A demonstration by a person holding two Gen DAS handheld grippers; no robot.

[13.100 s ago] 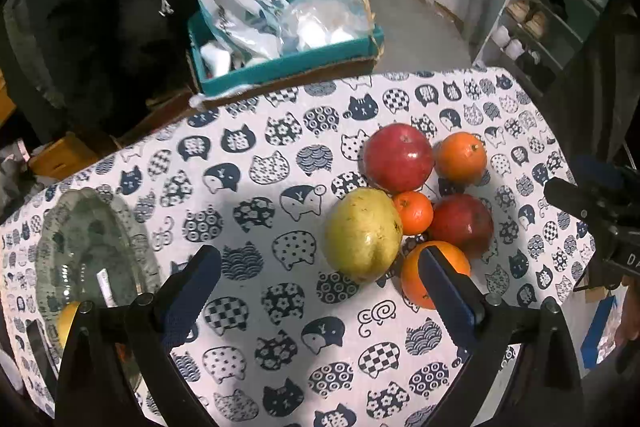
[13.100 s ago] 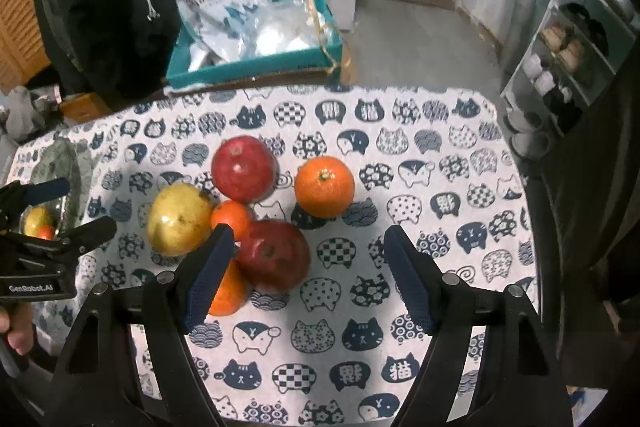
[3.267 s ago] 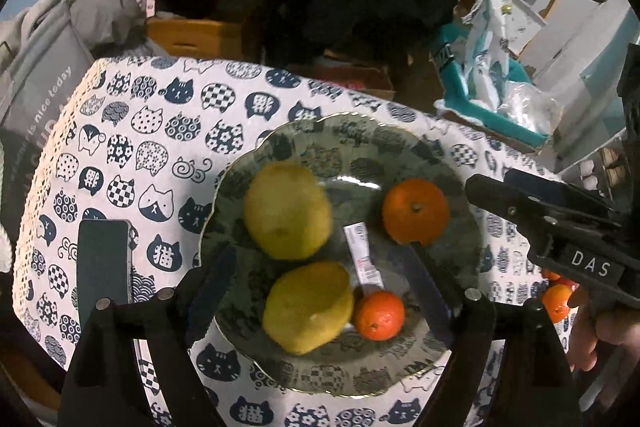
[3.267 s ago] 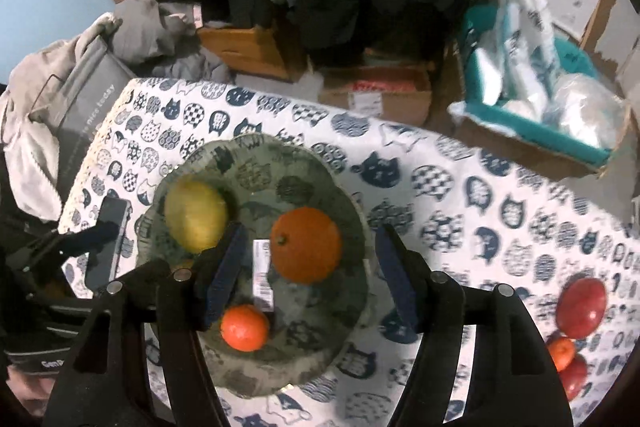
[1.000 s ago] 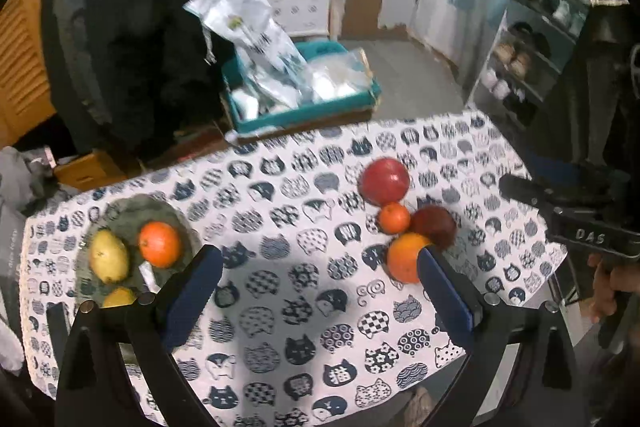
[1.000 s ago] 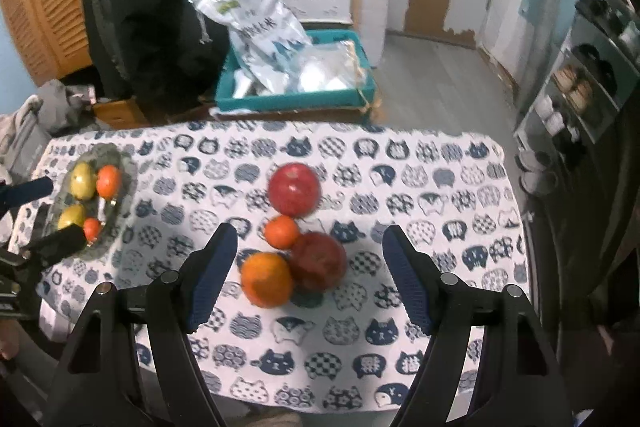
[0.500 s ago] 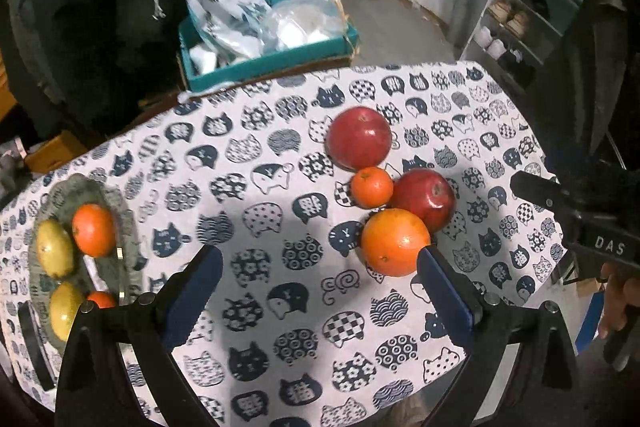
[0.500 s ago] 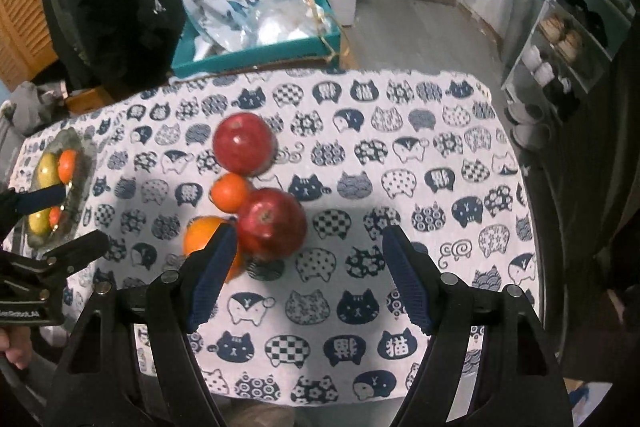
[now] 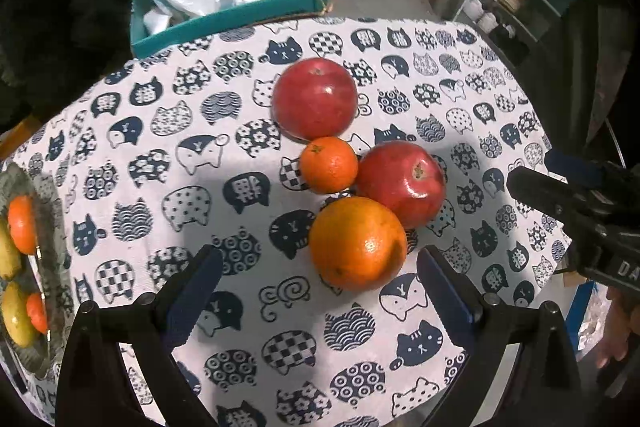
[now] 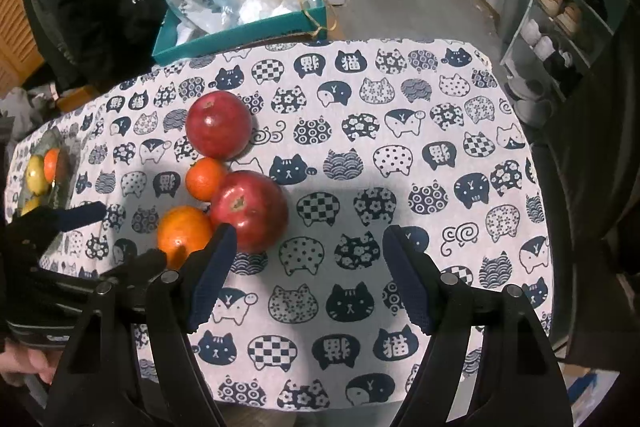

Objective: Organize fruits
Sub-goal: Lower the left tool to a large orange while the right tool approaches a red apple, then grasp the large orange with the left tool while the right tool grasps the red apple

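Your left tongs (image 9: 318, 279) stand wide open and hold nothing. The big orange (image 9: 357, 243) sits just ahead of them, between the 2 blue pads but nearer the right one, and neither pad touches it. It is round, bright orange with a dimpled skin and a small glint of light on top. Touching it on the far right side is a red apple (image 9: 401, 183), glossy and dark red, with its brown stem pit turned up. A small mandarin (image 9: 329, 165) rests just beyond the orange and against the apple's left side; it is smooth, deeper orange, with a tiny green stem mark. Farthest from your left tongs lies a second, larger red apple (image 9: 315, 103), matte and evenly red, touching the mandarin.

Your right tongs (image 10: 308, 275) are also spread wide and empty, over bare cat-print tablecloth (image 10: 400, 163). From there, the 4 fruits lie ahead and to the left: the near apple (image 10: 250, 211) sits just past the left pad's tip, and the orange (image 10: 183, 233) is partly hidden behind that finger.

Far to the left of both tongs, a glass plate (image 9: 48, 195) at the table's edge holds 2 yellow-green pears (image 9: 14, 313) and 2 oranges (image 9: 22, 223).
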